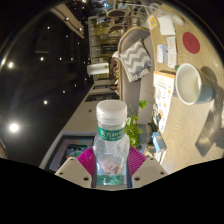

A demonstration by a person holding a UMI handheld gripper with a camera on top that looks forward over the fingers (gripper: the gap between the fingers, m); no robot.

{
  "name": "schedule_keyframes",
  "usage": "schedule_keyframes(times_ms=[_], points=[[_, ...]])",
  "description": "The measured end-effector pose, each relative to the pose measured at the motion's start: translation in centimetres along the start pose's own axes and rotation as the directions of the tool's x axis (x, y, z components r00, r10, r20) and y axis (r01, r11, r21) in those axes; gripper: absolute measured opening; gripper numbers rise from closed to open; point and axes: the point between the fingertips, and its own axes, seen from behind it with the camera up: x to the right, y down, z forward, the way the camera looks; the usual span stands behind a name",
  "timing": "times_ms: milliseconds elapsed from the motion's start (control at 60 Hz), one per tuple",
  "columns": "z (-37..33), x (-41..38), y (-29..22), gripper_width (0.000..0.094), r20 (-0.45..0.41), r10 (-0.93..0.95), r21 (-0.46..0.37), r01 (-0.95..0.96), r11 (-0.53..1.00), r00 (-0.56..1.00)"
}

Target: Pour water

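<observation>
A clear plastic water bottle [111,140] with a white cap [111,107] and a green label stands between my fingers. My gripper [111,166] is shut on the bottle's lower body, with the pink pads [88,159] pressing on both sides. A little water shows in the bottle's bottom part. The whole room appears tilted. A white mug [190,84] stands on the table beyond the fingers to the right, its open mouth facing me and its handle on the far side. It is well apart from the bottle.
The mug rests on a light woven mat [186,122] on the table. A red round coaster [190,42] lies farther back. A chair with a zigzag-patterned cloth [135,60] stands behind. A green plant [133,128] is just beside the bottle.
</observation>
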Motion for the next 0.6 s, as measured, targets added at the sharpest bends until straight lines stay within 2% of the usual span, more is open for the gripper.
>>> schedule_keyframes(times_ms=[200,300,500,517,550,567,600], points=[[-0.9,4.0,-6.5,0.0392,0.077,0.426,0.042,-0.429,0.902,0.902],[-1.1,6.5,-7.2,0.0393,0.054,0.497,0.040,-0.499,0.865,0.866],[-2.0,6.3,-6.1,0.0394,-0.032,0.430,-0.019,-0.431,0.902,0.902],[-1.0,6.7,-6.4,0.0393,-0.052,0.399,-0.020,-0.400,0.916,0.915],[-3.6,6.3,-5.4,0.0394,-0.076,0.330,-0.028,-0.333,0.943,0.941],[-0.7,6.6,-6.3,0.0393,-0.100,0.277,-0.027,-0.281,0.959,0.956],[-0.9,6.2,-6.8,0.0392,-0.139,0.165,-0.038,-0.172,0.984,0.976]])
